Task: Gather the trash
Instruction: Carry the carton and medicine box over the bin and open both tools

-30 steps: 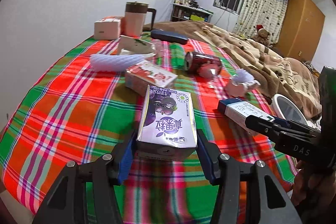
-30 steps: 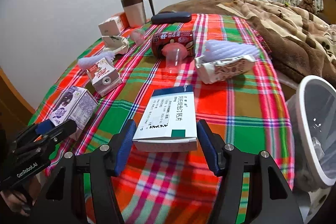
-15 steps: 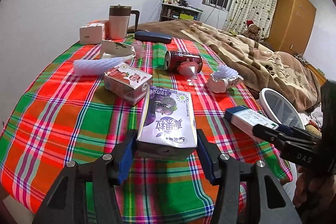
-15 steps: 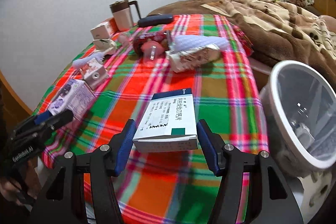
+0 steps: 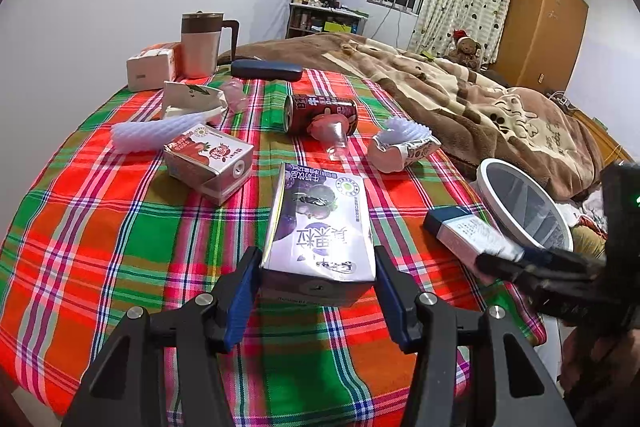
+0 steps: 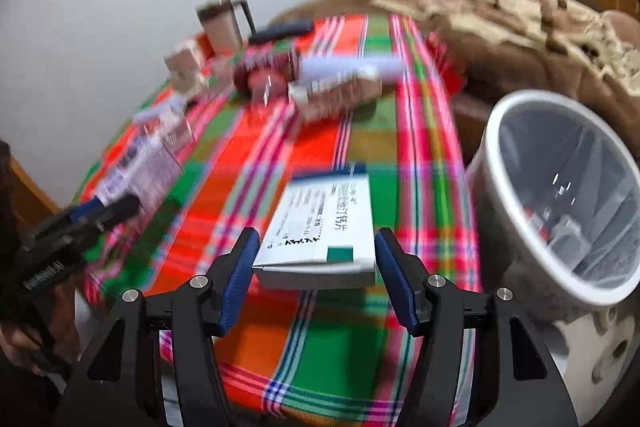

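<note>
Blurred plaid tablecloth behind clamped medicine box

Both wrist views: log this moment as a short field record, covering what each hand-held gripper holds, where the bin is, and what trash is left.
left hand-held gripper: shut on purple carton, above the tablecloth
right hand-held gripper: shut on white box, near the table's edge
bin: white, beside the table on the right, some items already inside
trash left on table: red carton, can, wrapper
right view: motion-blurred
</note>
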A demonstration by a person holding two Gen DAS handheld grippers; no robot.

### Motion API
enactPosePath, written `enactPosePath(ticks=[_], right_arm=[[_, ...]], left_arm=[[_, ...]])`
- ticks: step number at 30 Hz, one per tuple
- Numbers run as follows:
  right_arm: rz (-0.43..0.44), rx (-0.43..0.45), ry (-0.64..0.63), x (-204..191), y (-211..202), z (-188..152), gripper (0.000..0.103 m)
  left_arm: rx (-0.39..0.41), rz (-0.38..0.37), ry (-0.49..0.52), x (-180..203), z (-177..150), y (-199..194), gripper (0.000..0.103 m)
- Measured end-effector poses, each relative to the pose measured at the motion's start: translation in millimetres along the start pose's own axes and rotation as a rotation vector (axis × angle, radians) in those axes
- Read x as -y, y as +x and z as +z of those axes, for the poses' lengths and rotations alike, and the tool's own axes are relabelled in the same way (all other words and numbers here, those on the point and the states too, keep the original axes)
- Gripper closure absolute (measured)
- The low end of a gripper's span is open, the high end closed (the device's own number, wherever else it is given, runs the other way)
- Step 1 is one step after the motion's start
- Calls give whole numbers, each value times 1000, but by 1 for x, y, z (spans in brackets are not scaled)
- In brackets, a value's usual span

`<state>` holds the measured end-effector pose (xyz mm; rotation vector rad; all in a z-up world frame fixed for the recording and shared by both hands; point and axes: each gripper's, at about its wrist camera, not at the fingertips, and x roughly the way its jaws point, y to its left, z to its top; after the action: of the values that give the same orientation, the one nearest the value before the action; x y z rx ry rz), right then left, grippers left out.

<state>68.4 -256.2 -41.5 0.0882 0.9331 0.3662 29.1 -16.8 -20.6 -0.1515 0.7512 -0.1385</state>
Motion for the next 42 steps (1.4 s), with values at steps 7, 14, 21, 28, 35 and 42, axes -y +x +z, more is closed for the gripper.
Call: enactPosePath(ticks=[7,14,21,28,35,42], right_arm=[[-30,29,-50,-8,-1,4,33],[-77,-18,-41,-5,19,8,33],[-64,30,-37,-5,4,8,43],[-68,84,-8,4,-14,11,43],[-110,128,54,32,-34,12,43],[-183,162,140,71,-53,8,43]], left_arm=[[-6,-1,0,0,0,3,48],[-15,-8,7,3,-1,7,48],[-14,-27,16,9,5,11,48],[-9,-67,58,30,14,15,48],[-16,-114,104,56,24,26,48],[-24,-188,182,103,37,41,48]])
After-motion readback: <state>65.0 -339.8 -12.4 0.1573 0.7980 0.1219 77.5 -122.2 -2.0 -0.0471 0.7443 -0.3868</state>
